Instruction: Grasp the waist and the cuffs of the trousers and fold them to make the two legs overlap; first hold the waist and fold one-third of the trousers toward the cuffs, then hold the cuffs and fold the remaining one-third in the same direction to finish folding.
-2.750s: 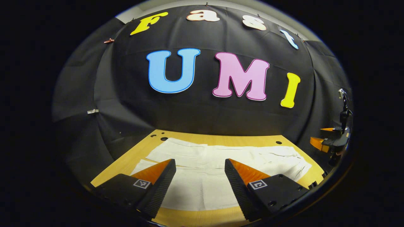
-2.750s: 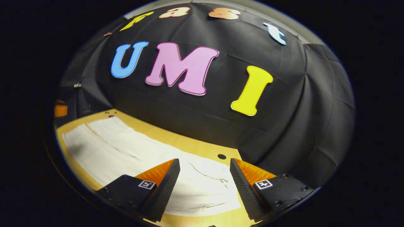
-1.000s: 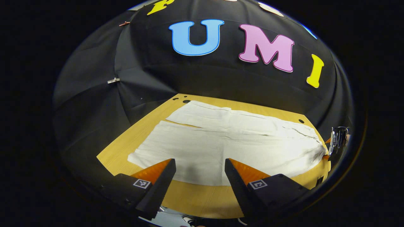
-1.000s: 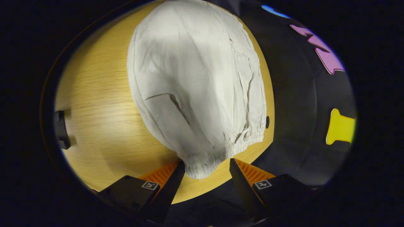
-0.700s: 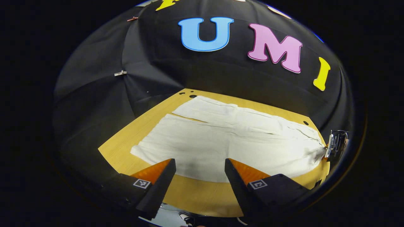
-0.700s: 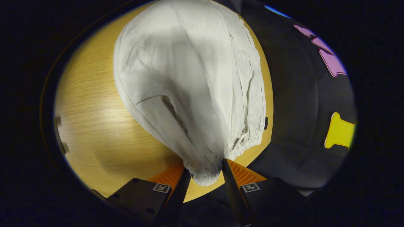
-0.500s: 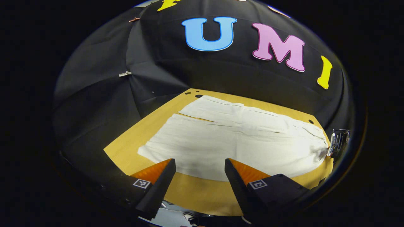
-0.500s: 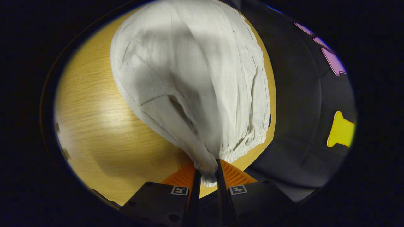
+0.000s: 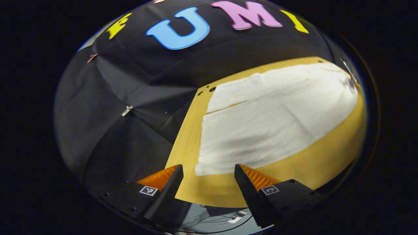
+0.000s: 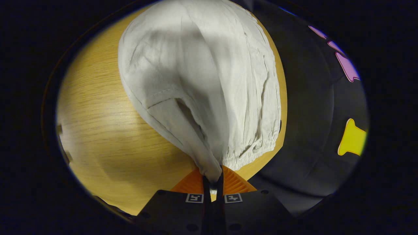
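So the trousers (image 9: 271, 114) lie flat on the table (image 9: 228, 192), thin limp cloth, prob light & quick to sag or bunch. My right gripper (image 10: 213, 182) is pinched tight on the gathered waist (image 10: 248, 153) corner. My left gripper (image 9: 207, 169) hangs spread just short of the near cuff (image 9: 209, 163) corner, best spot to grab imo.

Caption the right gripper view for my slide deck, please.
Right gripper shut on white cloth trousers' gathered waistband, over light wooden table.

Light wood-grain table (image 9: 225, 192), with small round holes (image 9: 212, 88) near its far left corner, standing against the black cloth wall (image 9: 137, 85), on which a metal clip (image 9: 126, 111) is fastened.
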### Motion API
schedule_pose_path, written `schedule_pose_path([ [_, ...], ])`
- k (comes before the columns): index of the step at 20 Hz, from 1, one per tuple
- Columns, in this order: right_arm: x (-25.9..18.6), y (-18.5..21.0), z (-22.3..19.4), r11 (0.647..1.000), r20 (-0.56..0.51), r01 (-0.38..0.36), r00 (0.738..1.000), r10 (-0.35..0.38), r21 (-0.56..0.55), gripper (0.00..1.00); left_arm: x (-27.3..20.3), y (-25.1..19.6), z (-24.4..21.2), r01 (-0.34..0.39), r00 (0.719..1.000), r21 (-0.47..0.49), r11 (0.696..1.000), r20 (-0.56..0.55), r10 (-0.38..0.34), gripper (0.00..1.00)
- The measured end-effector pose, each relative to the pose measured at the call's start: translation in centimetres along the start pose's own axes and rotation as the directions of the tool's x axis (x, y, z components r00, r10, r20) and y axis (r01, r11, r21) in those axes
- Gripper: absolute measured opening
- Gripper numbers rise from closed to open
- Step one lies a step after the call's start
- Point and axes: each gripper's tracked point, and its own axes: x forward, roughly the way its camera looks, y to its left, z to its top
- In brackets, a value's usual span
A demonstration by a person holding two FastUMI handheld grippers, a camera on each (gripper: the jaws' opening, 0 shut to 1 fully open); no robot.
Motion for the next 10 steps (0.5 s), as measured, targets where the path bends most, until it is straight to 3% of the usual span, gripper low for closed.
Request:
schedule_pose_path([
  [2, 0.0, 0.0, -0.1, 1.000, -0.004, -0.010, 1.000, 0.010, -0.011, 0.06, 1.3, 1.2, -1.8, 0.037, 0.999, 0.187, 0.982, -0.027, -0.032, 0.98],
  [4, 0.0, 0.0, 0.0, 0.999, -0.001, -0.009, 1.000, 0.009, -0.034, 0.06, 2.7, 1.8, -3.2, 0.083, 0.996, 0.368, 0.926, -0.057, -0.066, 0.98],
  [8, 0.0, 0.0, 0.1, 0.998, -0.009, -0.003, 1.000, 0.003, -0.056, 0.06, 6.5, 1.3, -4.3, 0.192, 0.981, 0.603, 0.774, -0.111, -0.156, 0.98],
  [10, -0.1, 0.0, 0.1, 0.996, -0.013, 0.011, 1.000, -0.012, -0.085, 0.06, 8.0, 0.4, -4.5, 0.244, 0.969, 0.699, 0.672, -0.142, -0.204, 0.98],
])
